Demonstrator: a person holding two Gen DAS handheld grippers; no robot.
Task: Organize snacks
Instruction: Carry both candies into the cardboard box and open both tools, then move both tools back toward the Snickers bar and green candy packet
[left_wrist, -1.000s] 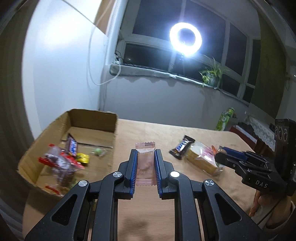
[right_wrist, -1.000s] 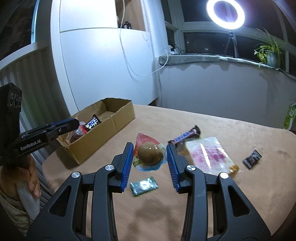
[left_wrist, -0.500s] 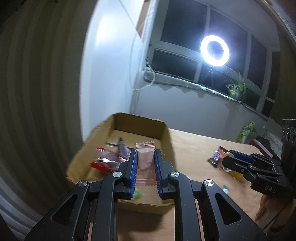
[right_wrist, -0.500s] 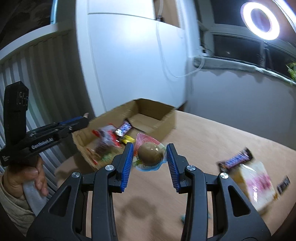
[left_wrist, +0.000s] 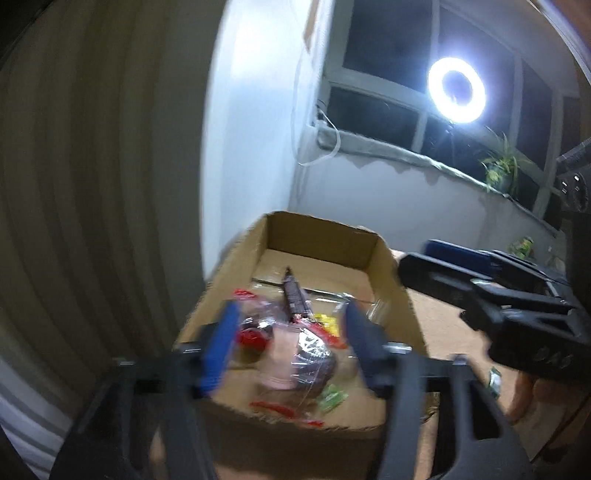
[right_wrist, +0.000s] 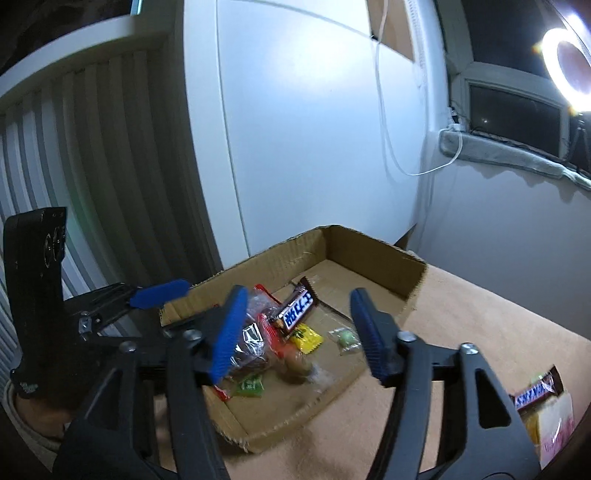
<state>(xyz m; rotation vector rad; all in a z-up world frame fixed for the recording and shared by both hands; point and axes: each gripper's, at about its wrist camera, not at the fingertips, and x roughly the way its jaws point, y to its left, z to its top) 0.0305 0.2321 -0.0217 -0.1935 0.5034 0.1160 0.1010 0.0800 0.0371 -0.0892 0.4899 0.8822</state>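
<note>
A cardboard box (left_wrist: 384, 266) holds several wrapped snacks. My left gripper (left_wrist: 291, 343) hangs over its near end, jaws opening, and the pink packet (left_wrist: 277, 358) lies blurred below them, free of the pads. In the right wrist view my right gripper (right_wrist: 299, 332) is over the same box (right_wrist: 373, 254), jaws opening too. The brown round snack in its clear wrapper (right_wrist: 295, 365) lies on the box floor, clear of both pads. A Snickers bar (right_wrist: 295, 310), a yellow packet (right_wrist: 306, 338) and a green candy (right_wrist: 345, 338) also lie inside. The left gripper's blue fingertip (right_wrist: 159, 291) shows at the box's left rim.
On the tan table to the right lie another Snickers bar (right_wrist: 535, 391) and a bread packet (right_wrist: 554, 428). A white wall and ribbed panel stand close behind the box. A ring light (left_wrist: 456, 90) shines at the window. A hand (right_wrist: 33, 417) holds the left gripper.
Both grippers swung left from the table to over the box, then opened. The pink packet left the left jaws and the brown round snack dropped from the right jaws into the box.
</note>
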